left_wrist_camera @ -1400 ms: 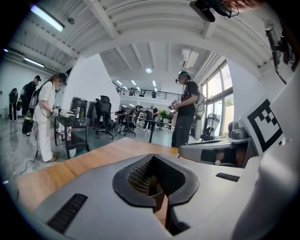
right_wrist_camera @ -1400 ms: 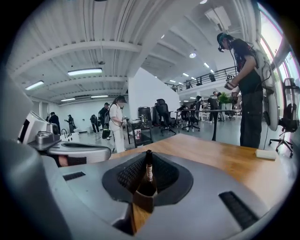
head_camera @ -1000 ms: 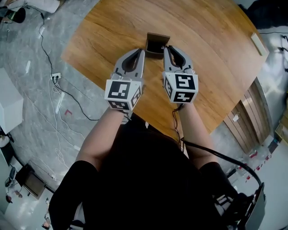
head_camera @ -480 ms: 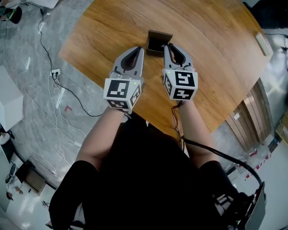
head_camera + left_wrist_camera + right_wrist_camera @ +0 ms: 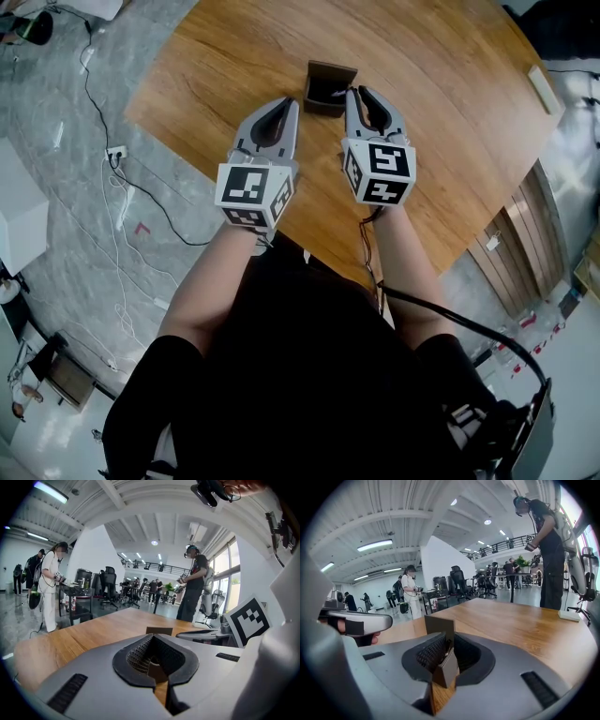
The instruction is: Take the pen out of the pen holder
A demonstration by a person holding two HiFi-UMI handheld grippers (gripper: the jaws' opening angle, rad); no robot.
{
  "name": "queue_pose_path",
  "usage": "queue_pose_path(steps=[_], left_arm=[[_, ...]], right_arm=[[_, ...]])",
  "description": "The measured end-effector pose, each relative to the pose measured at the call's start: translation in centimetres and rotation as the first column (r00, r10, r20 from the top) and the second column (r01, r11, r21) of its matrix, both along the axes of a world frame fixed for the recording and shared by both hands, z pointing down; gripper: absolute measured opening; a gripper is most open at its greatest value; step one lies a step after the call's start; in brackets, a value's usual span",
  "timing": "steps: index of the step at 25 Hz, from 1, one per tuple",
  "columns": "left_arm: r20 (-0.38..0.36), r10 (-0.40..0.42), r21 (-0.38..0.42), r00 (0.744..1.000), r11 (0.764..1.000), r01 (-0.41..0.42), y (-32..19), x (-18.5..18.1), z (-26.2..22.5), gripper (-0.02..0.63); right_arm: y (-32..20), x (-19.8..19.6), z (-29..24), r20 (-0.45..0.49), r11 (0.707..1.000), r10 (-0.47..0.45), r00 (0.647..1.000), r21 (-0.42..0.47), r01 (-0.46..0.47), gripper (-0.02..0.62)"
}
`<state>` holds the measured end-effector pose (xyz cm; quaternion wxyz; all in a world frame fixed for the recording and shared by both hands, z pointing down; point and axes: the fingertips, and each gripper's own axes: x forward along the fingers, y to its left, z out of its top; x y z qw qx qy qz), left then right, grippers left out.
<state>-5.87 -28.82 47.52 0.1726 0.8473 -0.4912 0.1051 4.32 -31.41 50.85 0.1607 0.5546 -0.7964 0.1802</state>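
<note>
Extraction pending: pen holder (image 5: pixel 328 80) stands on counter (image 5: pixel 450 112), pen not discernible, presumably inside it; right tongs (image 5: pixel 352 92) clenched at holder's right rim, catch unclear; left tongs (image 5: pixel 292 103) clenched empty, just left of holder.

The pen cannot be made out: from the head view the holder (image 5: pixel 330 82) is dark inside. The right gripper (image 5: pixel 446 641) covers the holder's base in its own view, the left gripper (image 5: pixel 151 639) hides all but its top edge, and the picture's top edge cuts off the table (image 5: pixel 450 75)
</note>
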Motion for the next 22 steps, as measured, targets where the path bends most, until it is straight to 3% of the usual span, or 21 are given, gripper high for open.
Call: queue_pose_path(steps=[11, 22], left_arm=[[-0.009, 0.025, 0.118, 1.0, 0.993, -0.024, 2.4, 0.6, -6.7, 0.0], [-0.023, 0.069, 0.268, 0.997, 0.961, -0.06, 7.7, 2.7, -15.6, 0.001]], right_arm=[[3.2, 0.6, -10.2, 0.033, 0.979, 0.017, 0.999, 0.205, -0.023, 0.02], [10.6, 0.0, -20.7, 0.039, 0.893, -0.033, 0.999, 0.449, 0.012, 0.014]])
